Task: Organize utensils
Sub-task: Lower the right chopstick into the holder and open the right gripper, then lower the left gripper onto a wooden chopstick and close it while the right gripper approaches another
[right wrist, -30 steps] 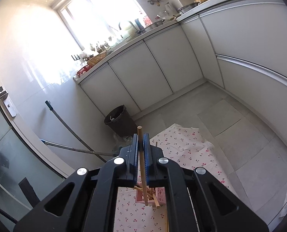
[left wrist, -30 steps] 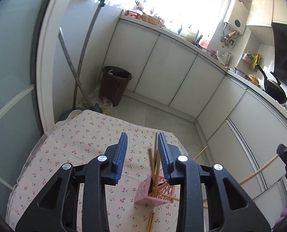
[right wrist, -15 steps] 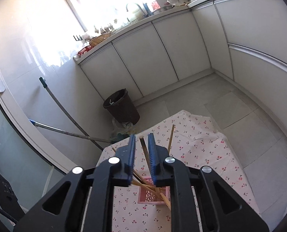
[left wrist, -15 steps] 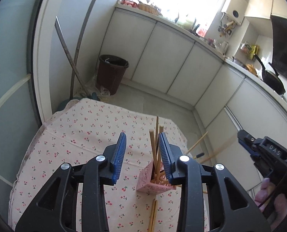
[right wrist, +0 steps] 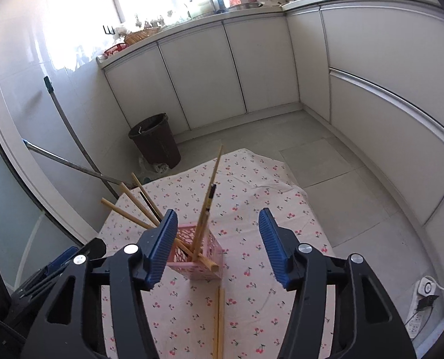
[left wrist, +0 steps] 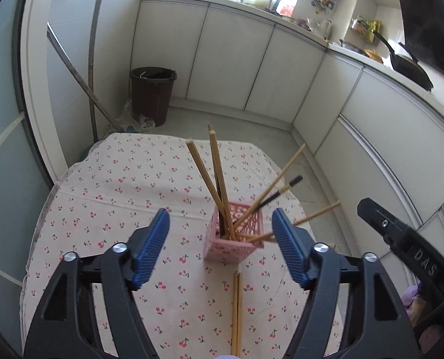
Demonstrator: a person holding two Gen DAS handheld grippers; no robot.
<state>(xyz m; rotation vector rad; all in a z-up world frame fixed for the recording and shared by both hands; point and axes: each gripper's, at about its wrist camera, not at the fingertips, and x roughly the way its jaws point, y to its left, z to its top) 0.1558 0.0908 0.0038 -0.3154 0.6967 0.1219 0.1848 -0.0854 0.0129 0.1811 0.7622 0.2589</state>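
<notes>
On the cherry-print bench, both sets of jaws are hanging released and empty above the pink holder.

Loose chopsticks are lying flat just near of the holder, awaiting pickup. Chopsticks in the holder are splaying outward, so the left gripper or right gripper may be risking snagging one while descending, likely tipping the light holder.

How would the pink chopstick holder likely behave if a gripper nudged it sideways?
The pink holder looks like thin openwork plastic, so probably light; it would likely slide on the cherry-print cloth. It might also tip: the chopsticks stand far above its rim and lean outward, raising the weight. Neither open gripper, left or right, steadies it.
</notes>
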